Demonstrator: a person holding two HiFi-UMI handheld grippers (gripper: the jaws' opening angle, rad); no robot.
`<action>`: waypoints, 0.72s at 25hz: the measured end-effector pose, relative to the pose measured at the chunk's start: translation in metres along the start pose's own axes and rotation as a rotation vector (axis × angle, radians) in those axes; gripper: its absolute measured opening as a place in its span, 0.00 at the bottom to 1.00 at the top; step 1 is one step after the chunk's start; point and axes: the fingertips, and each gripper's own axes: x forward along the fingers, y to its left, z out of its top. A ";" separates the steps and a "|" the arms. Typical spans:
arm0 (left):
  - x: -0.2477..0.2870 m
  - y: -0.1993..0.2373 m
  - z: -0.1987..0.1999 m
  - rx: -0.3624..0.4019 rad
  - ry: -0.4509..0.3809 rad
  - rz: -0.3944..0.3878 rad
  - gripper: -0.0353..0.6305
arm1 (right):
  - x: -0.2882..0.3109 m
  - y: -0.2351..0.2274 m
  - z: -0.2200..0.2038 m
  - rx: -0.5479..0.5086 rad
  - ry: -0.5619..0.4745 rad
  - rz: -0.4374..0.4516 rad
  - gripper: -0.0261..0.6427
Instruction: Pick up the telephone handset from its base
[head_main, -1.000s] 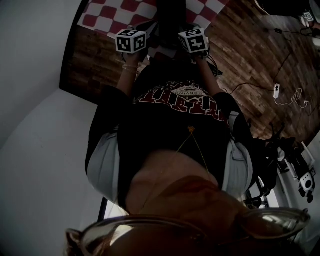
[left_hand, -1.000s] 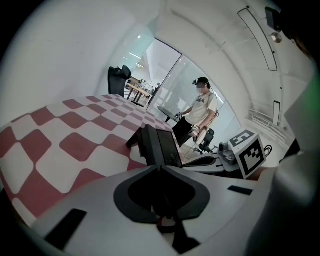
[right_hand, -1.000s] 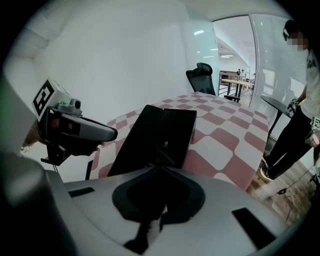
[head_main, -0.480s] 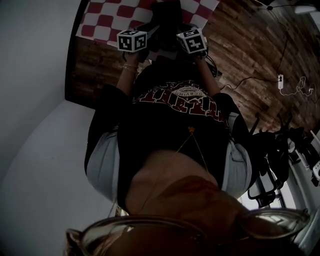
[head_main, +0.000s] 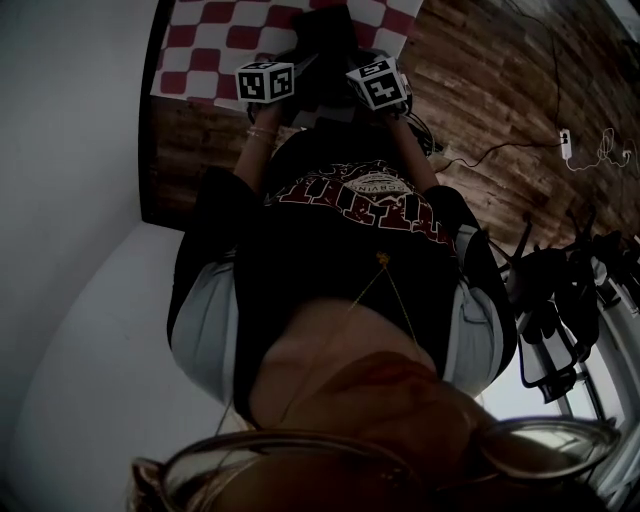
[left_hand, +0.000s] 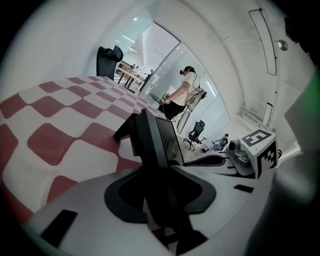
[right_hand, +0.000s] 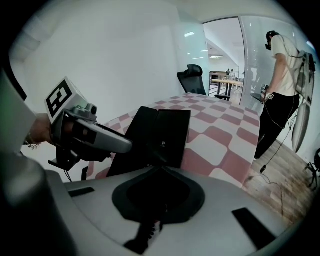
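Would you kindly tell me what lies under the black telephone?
A red-and-white checked cloth lies under the telephone. What the cloth itself covers cannot be seen.

The left gripper (head_main: 290, 75) has just been opening its jaws. The black telephone (left_hand: 155, 140) seems to stand in line between them, though the dim view leaves contact unsure. It and the right gripper (head_main: 350, 88) have moved in over the near edge of the checkered table (head_main: 215, 45) toward the telephone. The right marker cube (head_main: 376, 84) has tilted a little.
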 end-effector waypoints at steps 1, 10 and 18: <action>0.005 0.001 0.000 -0.005 0.004 0.000 0.23 | 0.002 -0.003 0.000 0.001 -0.007 0.000 0.07; 0.018 0.000 -0.001 -0.041 0.022 0.012 0.23 | -0.002 -0.009 -0.003 0.006 -0.008 -0.014 0.07; 0.009 -0.003 0.003 -0.081 -0.019 0.030 0.20 | -0.003 -0.008 -0.002 0.011 0.003 -0.013 0.07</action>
